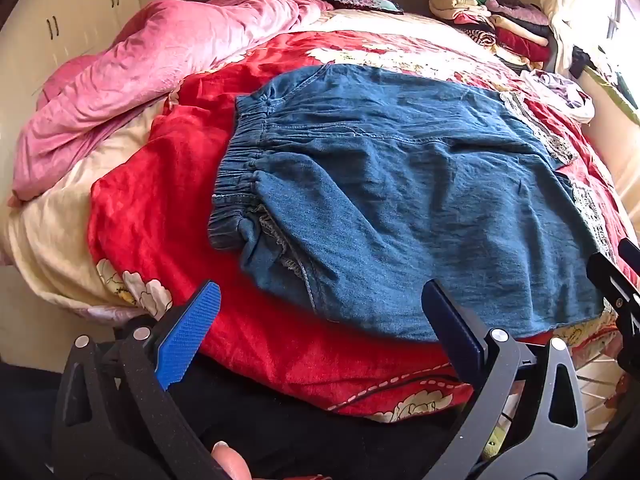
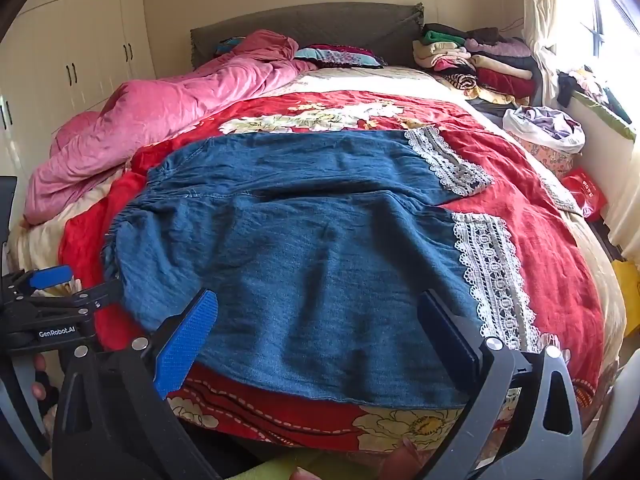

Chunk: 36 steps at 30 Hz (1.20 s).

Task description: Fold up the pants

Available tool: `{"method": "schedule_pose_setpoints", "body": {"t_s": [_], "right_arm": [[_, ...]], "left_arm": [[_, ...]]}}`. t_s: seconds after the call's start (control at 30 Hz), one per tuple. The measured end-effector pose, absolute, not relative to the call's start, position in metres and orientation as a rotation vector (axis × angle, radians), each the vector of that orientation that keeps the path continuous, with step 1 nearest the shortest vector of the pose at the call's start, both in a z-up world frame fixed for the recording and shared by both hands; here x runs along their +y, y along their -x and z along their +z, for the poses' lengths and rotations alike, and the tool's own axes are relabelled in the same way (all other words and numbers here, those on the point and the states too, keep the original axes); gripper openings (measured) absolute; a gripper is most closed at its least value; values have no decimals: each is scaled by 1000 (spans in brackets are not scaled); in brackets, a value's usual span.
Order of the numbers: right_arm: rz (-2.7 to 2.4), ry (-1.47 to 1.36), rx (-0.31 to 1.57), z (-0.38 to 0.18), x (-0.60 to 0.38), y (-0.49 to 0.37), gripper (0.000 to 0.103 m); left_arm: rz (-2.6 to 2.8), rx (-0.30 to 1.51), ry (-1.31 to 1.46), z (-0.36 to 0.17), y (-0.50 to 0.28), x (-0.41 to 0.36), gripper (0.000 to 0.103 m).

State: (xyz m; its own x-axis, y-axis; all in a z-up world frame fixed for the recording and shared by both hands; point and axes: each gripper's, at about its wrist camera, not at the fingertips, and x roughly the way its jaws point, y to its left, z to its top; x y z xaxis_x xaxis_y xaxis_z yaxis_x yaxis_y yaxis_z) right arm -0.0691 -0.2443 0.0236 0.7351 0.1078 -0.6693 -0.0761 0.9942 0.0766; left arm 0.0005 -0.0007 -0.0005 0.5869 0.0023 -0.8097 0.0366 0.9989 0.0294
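Blue denim pants (image 1: 400,200) with an elastic waistband at the left and white lace cuffs (image 2: 492,272) at the right lie spread flat on the red floral bedspread (image 1: 152,208). They also show in the right wrist view (image 2: 300,248). My left gripper (image 1: 320,304) is open and empty, hovering at the pants' near edge by the waist end. My right gripper (image 2: 316,312) is open and empty, just above the pants' near hem. The left gripper shows at the left of the right wrist view (image 2: 60,292).
A crumpled pink quilt (image 2: 160,120) lies along the bed's left side. Stacks of folded clothes (image 2: 480,60) sit at the back right by the headboard. A white bag of clothes (image 2: 544,128) sits at the right edge. Wardrobes (image 2: 72,52) stand left.
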Motion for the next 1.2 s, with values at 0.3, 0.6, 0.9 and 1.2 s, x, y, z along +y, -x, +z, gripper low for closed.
{"method": "schedule_pose_setpoints", "body": {"t_s": [0.3, 0.6, 0.9, 1.2], "right_arm": [[95, -49, 734, 21, -241, 71, 99], [99, -34, 725, 25, -240, 73, 99], [100, -33, 723, 26, -239, 73, 99], [101, -30, 721, 27, -239, 74, 99]], "left_arm": [[-17, 936, -41, 1, 1, -4, 94], [-20, 933, -39, 1, 2, -4, 94], [-27, 926, -29, 4, 2, 3, 94], [-26, 927, -29, 4, 1, 3, 94]]}}
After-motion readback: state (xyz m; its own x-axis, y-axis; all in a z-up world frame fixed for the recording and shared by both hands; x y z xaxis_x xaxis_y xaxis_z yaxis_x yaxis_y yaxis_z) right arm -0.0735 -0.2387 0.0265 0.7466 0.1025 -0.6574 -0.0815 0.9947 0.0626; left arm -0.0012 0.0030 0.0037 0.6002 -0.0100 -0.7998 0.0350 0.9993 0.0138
